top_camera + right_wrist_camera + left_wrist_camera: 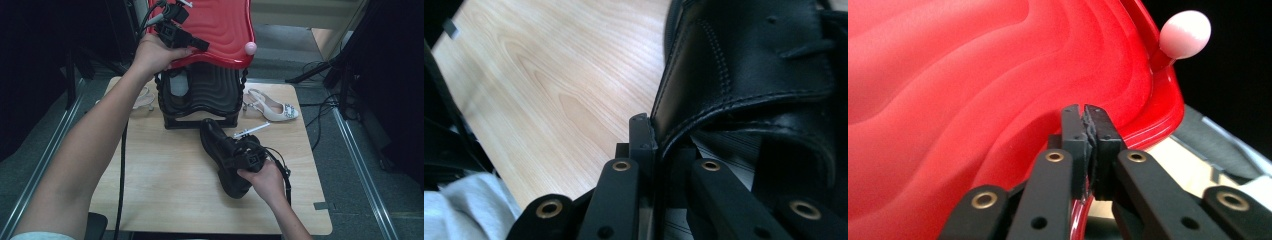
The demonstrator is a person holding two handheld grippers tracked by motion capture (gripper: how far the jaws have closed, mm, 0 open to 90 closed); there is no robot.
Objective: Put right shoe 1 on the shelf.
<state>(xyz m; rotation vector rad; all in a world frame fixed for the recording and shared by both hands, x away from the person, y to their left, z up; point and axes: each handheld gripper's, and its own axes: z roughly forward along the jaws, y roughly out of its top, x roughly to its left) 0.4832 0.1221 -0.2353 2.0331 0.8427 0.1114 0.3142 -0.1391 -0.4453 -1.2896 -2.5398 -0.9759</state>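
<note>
Two grips on: my left gripper clamps stiff, slick red lid rim; right gripper pinches black shoe collar, pliable leather, fairly heavy.

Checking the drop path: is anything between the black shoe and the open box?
Nothing visible. The right claw grips the black shoe by its collar on the table, just in front of the black box. The left claw holds the red lid up, and the bare wood between shoe and box is unobstructed.
</note>
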